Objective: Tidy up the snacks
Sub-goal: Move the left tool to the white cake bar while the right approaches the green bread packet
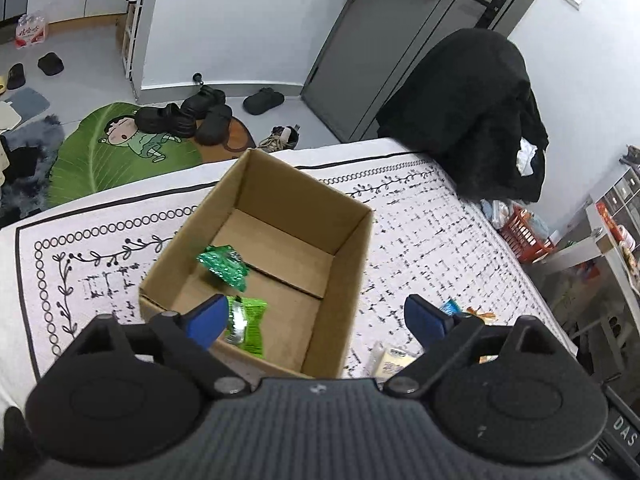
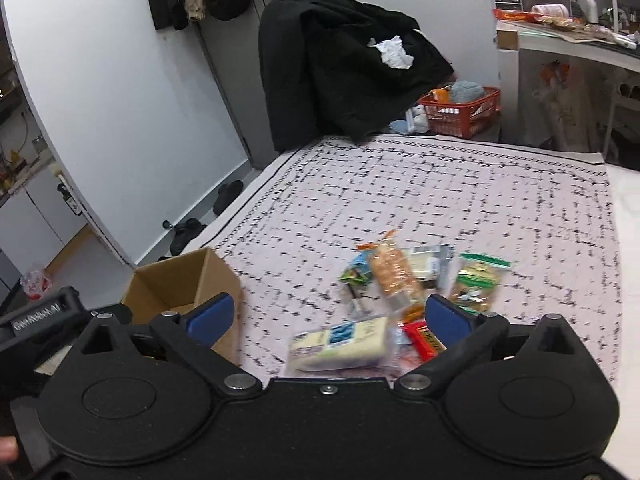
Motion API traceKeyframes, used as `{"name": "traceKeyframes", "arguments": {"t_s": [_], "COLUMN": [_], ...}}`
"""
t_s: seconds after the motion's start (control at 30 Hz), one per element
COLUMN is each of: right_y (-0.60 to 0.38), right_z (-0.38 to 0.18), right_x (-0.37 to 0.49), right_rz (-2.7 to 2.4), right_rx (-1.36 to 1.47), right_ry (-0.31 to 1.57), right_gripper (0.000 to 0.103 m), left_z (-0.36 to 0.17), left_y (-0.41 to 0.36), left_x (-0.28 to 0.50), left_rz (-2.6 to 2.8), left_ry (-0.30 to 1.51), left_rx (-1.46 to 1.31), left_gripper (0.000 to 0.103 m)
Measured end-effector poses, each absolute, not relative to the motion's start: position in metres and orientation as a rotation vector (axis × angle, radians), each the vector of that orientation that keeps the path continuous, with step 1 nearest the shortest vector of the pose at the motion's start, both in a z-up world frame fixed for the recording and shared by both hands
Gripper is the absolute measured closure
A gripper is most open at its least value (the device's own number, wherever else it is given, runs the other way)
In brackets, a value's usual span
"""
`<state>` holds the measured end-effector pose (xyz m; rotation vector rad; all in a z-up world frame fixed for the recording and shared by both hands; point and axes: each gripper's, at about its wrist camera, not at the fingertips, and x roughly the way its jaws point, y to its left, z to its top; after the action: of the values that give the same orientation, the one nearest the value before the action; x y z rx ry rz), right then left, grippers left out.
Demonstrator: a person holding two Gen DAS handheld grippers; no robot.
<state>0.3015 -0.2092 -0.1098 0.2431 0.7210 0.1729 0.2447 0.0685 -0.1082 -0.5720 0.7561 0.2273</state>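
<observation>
Two green packets [image 1: 230, 266] already lie in our cardboard box [image 1: 352, 248]; the remaining snacks [image 2: 400, 292] sit heaped beside it on the cloth. Both our left gripper [image 1: 316, 316] and right gripper [image 2: 328, 316] are wide, empty. Next, we judge, the right must close on another packet.

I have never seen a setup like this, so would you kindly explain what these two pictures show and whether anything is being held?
No robot here: a person holds a two-fingered gripper in each hand, each carrying a fisheye camera looking along its blue-padded fingers. The left camera shows the left gripper open above a cardboard box holding two green snack packets. The right camera shows the right gripper open above a pile of snacks, including a pale cracker pack, on a patterned cloth. Neither holds anything.
</observation>
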Motion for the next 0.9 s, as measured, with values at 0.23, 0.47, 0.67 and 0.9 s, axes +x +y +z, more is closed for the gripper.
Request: {"name": "traceKeyframes", "arguments": {"t_s": [0.23, 0.47, 0.67, 0.9], "right_y": [-0.232, -0.254, -0.272, -0.286], "right_z": [-0.115, -0.122, -0.134, -0.150], "right_x": [0.300, 0.304, 0.306, 0.313], "right_rz": [0.137, 0.145, 0.155, 0.174], "right_rx": [0.233, 0.247, 0.312, 0.404], "right_ry": [0.718, 0.735, 0.766, 0.798], "right_gripper": [0.000, 0.000, 0.000, 0.000], "left_z": [-0.104, -0.100, -0.106, -0.111], "left_y": [0.055, 0.034, 0.017, -0.003], "left_x": [0.241, 0.242, 0.243, 0.252], "left_rz": [0.215, 0.197, 0.169, 0.140], "left_ry": [0.709, 0.689, 0.704, 0.761], "left_rx": [-0.561, -0.488, -0.487, -0.424], "left_gripper": [0.009, 0.009, 0.009, 0.009]}}
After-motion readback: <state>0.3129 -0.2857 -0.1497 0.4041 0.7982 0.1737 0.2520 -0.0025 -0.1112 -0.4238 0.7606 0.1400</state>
